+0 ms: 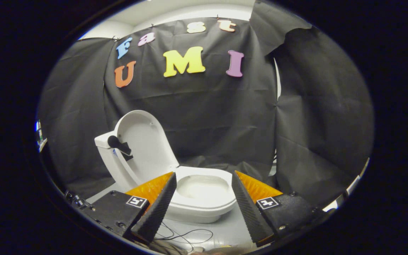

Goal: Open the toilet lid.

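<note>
A small white toilet (193,198) stands on a pale surface just ahead of my fingers. Its lid (143,141) is raised upright and leans back against the tank (105,141), so the seat and bowl (204,186) lie bare. A black flush handle (119,144) sticks out at the tank's top, in front of the lid's left edge. My gripper (204,175) is open, its two fingers spread wide to either side of the bowl and short of it, with nothing held between them.
Black cloth walls close in the back and the right side. Thin dark wires (186,235) trail over the pale floor below the toilet, between my fingers. A narrow strip of bright room shows at the far left.
</note>
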The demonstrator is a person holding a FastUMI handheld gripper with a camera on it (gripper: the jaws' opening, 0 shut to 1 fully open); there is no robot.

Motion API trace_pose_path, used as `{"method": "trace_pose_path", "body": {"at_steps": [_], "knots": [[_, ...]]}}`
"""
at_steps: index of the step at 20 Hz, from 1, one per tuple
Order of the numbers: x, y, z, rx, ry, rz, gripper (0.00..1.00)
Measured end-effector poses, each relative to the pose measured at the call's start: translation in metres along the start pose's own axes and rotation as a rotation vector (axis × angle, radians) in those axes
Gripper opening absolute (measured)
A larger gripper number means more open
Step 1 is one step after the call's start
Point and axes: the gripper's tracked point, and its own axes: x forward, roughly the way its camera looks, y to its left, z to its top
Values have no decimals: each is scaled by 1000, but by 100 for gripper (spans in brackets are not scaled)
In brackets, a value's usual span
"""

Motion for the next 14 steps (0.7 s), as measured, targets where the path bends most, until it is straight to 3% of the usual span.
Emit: {"method": "trace_pose_path", "body": {"at_steps": [4,9,14], "knots": [[-12,-22,1,14,-48,32,98],[-23,-30,26,44,-199,69,97],[-20,-28,18,84,-184,97,95]]}}
